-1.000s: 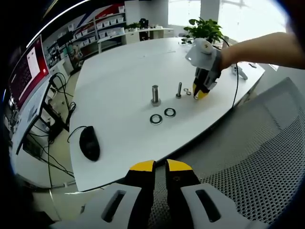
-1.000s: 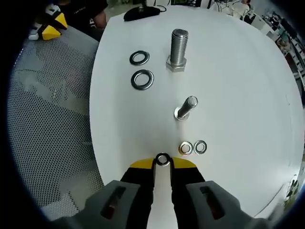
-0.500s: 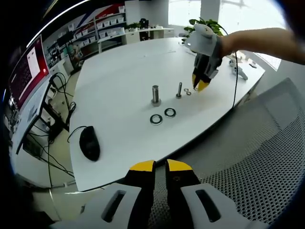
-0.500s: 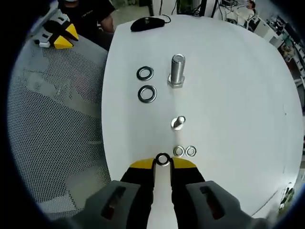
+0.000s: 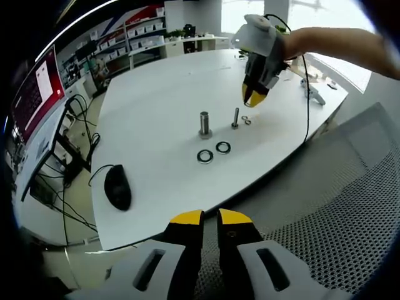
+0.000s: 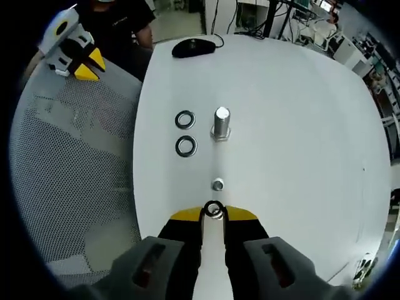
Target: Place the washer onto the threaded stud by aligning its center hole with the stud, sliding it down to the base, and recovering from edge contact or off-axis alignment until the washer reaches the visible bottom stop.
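In the right gripper view my right gripper [image 6: 213, 213] is shut on a small washer [image 6: 213, 209], held above the white table [image 6: 300, 112]. I look almost straight down on the small threaded stud [image 6: 217, 184] just beyond the washer. The large stud [image 6: 220, 123] stands farther off. In the left gripper view the right gripper [image 5: 253, 99] hangs above and slightly right of the small stud [image 5: 235, 118], with two small washers [image 5: 245, 120] beside it. My left gripper [image 5: 209, 219] is shut and empty, low over a mesh chair, far from the studs.
Two large washers [image 6: 185, 132] lie left of the large stud. A black mouse [image 6: 194, 45] sits at the table's far end, with the mesh chair [image 6: 69, 162] along the table's left edge. The left gripper [image 6: 74, 50] shows at upper left. Shelves and a plant [image 5: 269, 37] stand beyond the table.
My right gripper has risen with the small washer and moved over toward the small stud, now seen nearly end-on. The left gripper has stayed still.
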`<control>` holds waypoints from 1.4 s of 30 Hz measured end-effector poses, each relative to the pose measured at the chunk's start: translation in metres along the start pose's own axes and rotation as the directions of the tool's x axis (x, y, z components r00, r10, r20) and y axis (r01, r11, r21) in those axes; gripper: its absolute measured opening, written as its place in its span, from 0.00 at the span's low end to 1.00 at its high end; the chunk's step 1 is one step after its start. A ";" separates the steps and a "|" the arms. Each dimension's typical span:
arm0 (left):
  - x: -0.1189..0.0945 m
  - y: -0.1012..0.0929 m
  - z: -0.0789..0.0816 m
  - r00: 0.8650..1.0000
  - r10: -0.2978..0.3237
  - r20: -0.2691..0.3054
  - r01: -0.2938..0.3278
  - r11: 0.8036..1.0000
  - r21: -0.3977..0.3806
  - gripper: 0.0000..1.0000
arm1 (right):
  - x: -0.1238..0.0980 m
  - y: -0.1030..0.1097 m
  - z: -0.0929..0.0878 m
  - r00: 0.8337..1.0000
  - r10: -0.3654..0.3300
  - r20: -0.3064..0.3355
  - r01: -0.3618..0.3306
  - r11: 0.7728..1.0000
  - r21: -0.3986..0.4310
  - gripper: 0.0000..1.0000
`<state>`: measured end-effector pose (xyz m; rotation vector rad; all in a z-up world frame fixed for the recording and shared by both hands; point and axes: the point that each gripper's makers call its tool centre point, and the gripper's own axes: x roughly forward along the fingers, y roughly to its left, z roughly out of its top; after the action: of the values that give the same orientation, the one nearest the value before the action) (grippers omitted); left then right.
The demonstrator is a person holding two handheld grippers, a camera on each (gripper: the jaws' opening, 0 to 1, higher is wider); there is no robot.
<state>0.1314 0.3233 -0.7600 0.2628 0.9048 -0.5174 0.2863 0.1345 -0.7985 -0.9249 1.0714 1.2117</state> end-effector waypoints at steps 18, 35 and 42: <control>0.000 0.000 0.000 1.000 0.000 0.001 0.000 1.000 0.000 0.06 | 0.012 -0.004 0.017 1.000 -0.014 -0.010 0.013 0.999 -0.052 0.13; 0.000 0.001 0.000 1.000 -0.001 0.001 0.001 1.000 0.000 0.06 | 0.023 -0.004 0.013 0.999 0.004 -0.040 -0.007 0.998 -0.061 0.13; 0.001 0.001 0.000 1.000 0.000 0.000 0.000 1.000 -0.002 0.06 | 0.033 -0.001 0.011 0.999 0.020 -0.044 -0.023 0.998 -0.062 0.13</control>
<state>0.1323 0.3241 -0.7607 0.2609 0.9051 -0.5168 0.2900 0.1530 -0.8272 -0.9941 1.0848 1.2540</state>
